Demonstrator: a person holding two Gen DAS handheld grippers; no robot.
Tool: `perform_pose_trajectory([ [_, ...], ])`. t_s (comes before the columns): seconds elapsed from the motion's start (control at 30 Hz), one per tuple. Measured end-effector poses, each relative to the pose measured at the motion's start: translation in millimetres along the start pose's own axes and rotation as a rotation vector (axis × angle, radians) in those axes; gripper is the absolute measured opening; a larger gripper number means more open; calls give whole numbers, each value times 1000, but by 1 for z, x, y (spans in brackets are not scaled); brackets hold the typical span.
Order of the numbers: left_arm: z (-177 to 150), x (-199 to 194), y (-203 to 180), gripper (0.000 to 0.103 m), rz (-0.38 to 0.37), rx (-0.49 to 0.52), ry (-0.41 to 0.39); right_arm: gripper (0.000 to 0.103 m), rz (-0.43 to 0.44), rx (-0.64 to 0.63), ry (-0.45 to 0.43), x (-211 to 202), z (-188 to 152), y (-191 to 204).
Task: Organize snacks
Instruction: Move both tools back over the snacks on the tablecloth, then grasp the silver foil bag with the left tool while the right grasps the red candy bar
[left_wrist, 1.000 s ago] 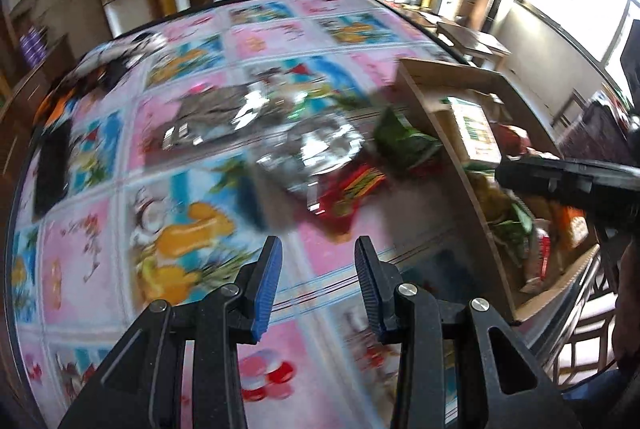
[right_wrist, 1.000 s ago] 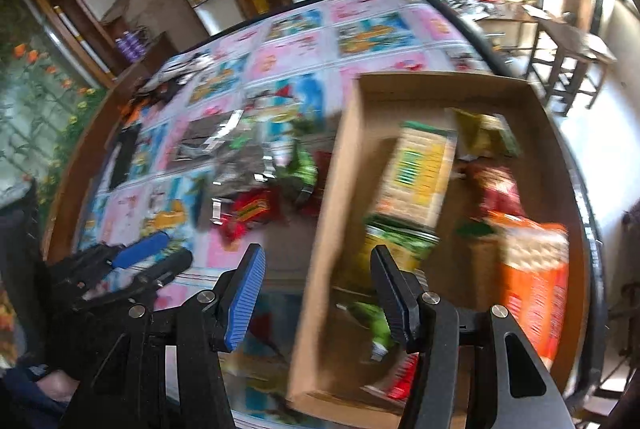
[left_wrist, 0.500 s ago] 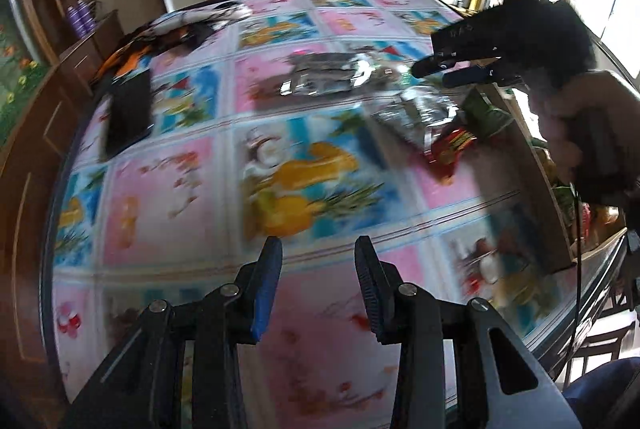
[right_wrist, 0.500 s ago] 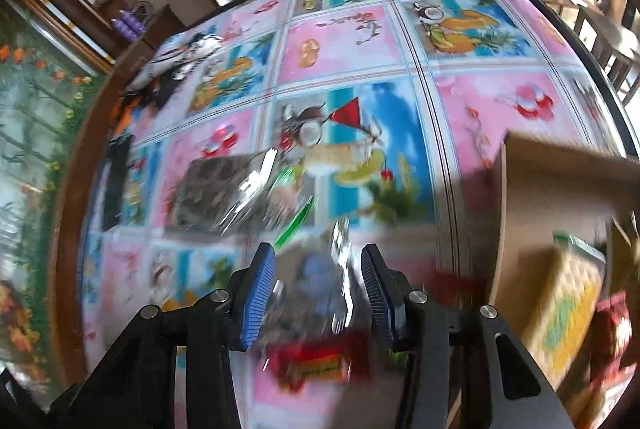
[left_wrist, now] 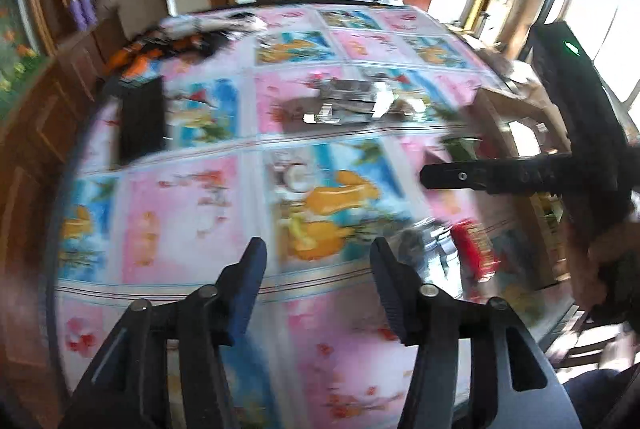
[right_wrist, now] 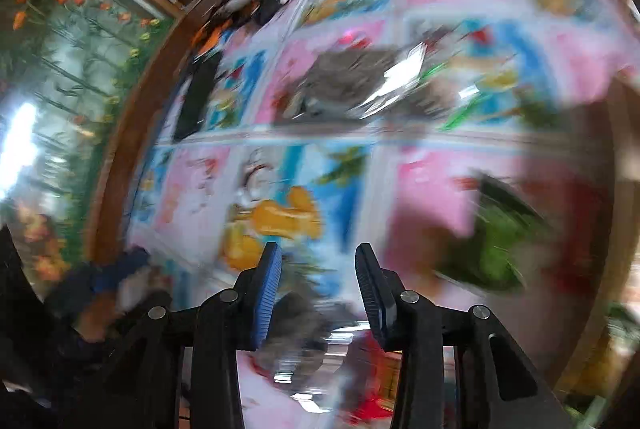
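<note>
My right gripper point(right_wrist: 316, 269), jaws just closing yet empty, nears the silver snack packet point(left_wrist: 428, 249) by the table's near edge beside the cardboard box point(left_wrist: 516, 109); left gripper point(left_wrist: 316, 265) just opened, empty; next, pinch and box it.

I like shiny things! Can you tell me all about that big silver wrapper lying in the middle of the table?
The silver foil packet lies flat on the colourful picture tablecloth, crinkled and flashing bright glints. It looks like thin metallic plastic, grey where shaded. It is blurred, so any print is unreadable. Green scraps sit by its right end. No tongs touch it.
</note>
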State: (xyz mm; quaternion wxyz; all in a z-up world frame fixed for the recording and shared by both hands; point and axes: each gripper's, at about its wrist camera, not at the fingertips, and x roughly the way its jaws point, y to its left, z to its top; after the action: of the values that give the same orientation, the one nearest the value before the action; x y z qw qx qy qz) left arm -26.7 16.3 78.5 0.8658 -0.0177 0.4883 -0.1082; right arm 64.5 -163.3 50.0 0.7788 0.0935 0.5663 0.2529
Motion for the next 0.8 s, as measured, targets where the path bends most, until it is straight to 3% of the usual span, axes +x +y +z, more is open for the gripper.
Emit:
perform_pose_trajectory([
  [0.07,3,6,-7,61,-54,-9,34,42,-23,4,-42,-22,-9,-4],
  [0.17,1,17,-27,62,-94,17,81,42,-74,19,-80,-48,-23,-8],
  [0.4,-8,48,-71,64,-50,109,168,42,-125,84,-79,-62,-51,-28],
  [0.53,-10,65,-72,64,-24,85,201,42,-125,84,-68,-63,-64,-30],
  [0.63,-14,73,-70,58,-9,79,208,42,-121,74,-48,-58,-70,-28],
  [0.8,-20,70,-60,57,21,64,171,42,-117,49,-9,-44,-75,-20],
])
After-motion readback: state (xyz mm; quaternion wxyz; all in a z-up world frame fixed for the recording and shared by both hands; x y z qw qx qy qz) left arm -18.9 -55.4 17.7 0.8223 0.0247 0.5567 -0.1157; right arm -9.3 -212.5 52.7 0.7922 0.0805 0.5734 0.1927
